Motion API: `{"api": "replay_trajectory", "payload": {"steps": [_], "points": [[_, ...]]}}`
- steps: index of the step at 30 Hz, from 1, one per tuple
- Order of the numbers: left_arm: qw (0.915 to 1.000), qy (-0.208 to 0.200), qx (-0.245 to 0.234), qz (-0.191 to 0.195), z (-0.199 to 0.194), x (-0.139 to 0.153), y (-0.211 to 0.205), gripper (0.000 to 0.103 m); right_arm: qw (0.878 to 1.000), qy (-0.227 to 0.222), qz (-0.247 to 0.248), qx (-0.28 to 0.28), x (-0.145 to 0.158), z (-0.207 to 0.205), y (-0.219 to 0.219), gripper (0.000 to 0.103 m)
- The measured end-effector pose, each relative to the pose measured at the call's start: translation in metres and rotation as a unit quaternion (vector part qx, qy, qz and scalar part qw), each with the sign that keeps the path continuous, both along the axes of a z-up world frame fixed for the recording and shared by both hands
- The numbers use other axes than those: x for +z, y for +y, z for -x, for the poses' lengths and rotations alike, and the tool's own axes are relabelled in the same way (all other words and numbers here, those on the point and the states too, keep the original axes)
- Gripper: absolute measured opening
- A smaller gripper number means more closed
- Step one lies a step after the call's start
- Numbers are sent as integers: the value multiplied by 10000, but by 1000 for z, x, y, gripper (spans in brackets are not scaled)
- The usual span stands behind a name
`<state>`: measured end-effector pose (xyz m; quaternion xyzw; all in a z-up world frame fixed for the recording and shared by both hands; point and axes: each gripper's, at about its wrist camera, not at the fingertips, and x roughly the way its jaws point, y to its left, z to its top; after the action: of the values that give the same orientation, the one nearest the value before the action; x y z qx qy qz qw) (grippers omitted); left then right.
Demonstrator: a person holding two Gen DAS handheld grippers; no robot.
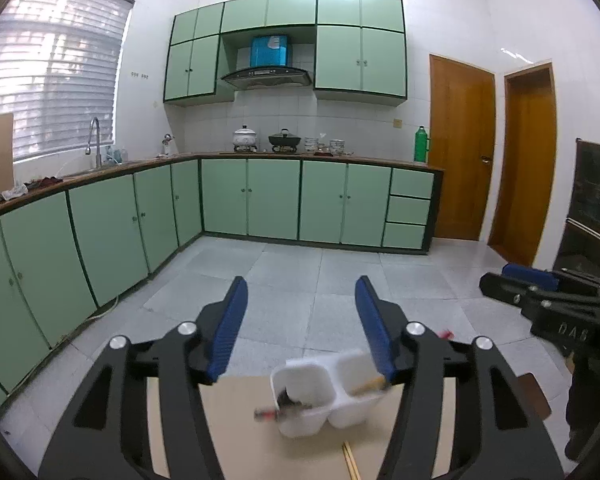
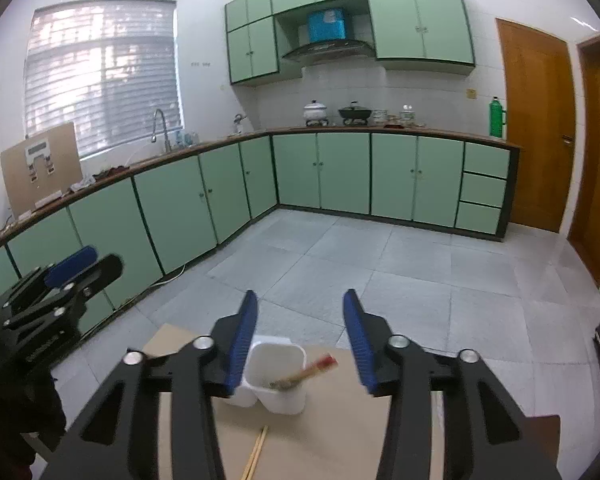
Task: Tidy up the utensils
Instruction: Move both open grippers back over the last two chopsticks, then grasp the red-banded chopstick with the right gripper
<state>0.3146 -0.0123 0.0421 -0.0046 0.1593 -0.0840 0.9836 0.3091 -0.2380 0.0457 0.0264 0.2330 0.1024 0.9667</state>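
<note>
Sorting utensils into the white two-compartment holder [image 1: 320,394]: partly done, both grippers empty.
Left gripper [image 1: 298,326] and right gripper [image 2: 300,330] both hover above the table [image 2: 332,444] with jaws apart and nothing between the pads; no pad touches the holder. The holder stands on the table near its far edge, and each compartment already has something in it: a red-ended utensil [image 1: 274,411], blurred, pokes out of the left compartment, and a wooden-handled, red-tipped utensil [image 2: 304,372] leans in the right one. Exact type of either cannot be told. A pair of light wooden chopsticks [image 2: 257,450] lies loose on the table just in front of the holder, so that pickup looks like what is left.
</note>
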Motion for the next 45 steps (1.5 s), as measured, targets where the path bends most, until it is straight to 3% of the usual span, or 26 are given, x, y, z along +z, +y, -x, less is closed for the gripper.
{"api": "replay_trajectory", "payload": {"steps": [2,5,7,11,26,34,39,45], "points": [[10000,36,17,1,15,-6,3,60,10000,-30,-18,-52,-3,15,-7,64],[9999,104,2,11,41,-23,7,72,9998,-100,67,-175,-13,39,-13,77],[9999,167,-3,-4,59,-37,8,75,9996,-122,122,-218,-24,58,-16,86],[9994,338,78,-65,87,-66,10,83,9995,-76,174,-258,-47,87,-17,97],[9924,1171,296,-214,150,-165,23,86,9978,526,-22,-410,-140,152,-6,97],[9845,1660,409,-392,154,-207,22,86,9953,850,279,-377,-187,167,15,96],[9794,1904,482,-474,157,-224,25,86,9921,1178,364,-240,-213,172,30,86],[9734,2135,629,-553,161,-237,34,86,9875,1535,351,9,-234,175,48,65]]}}
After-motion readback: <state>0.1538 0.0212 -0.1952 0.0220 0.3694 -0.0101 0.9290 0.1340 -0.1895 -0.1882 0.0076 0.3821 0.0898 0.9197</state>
